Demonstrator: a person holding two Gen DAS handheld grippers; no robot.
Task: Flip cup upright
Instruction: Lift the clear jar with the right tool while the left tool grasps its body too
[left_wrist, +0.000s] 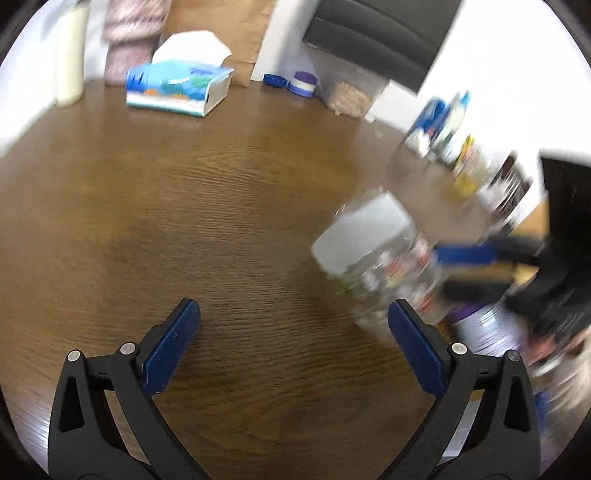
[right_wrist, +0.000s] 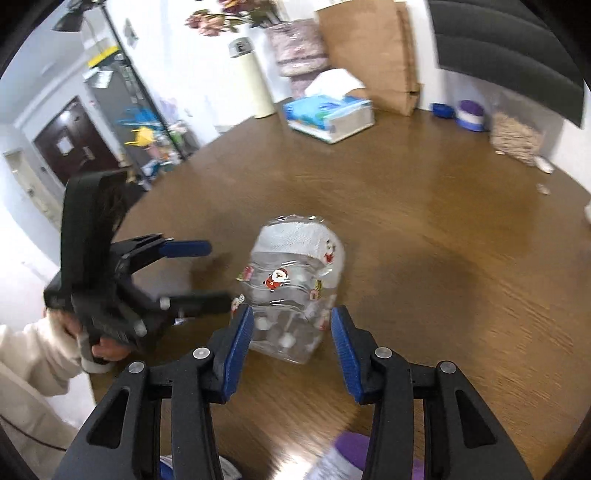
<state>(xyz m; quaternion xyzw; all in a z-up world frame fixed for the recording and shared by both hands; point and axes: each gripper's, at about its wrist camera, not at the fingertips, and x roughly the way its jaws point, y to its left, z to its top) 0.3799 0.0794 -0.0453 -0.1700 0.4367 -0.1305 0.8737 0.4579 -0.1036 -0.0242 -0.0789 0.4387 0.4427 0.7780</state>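
The cup (right_wrist: 291, 291) is clear plastic with Santa stickers and white paper inside. It lies tilted on the brown table (right_wrist: 424, 221). My right gripper (right_wrist: 291, 325) is open, its blue pads on either side of the cup's near end, not clamped. My left gripper (right_wrist: 218, 271) shows to the cup's left, open and empty. In the left wrist view the cup (left_wrist: 373, 251) is blurred at right, beyond my open left gripper (left_wrist: 295, 314), with the right gripper's blue pad (left_wrist: 465, 254) behind it.
A tissue box (right_wrist: 328, 114), a cream bottle (right_wrist: 251, 77), a brown paper bag (right_wrist: 369, 51), a purple-lidded jar (right_wrist: 469, 114) and a snack container (right_wrist: 517, 136) stand along the far table edge. A purple can (left_wrist: 491, 328) stands near the front right.
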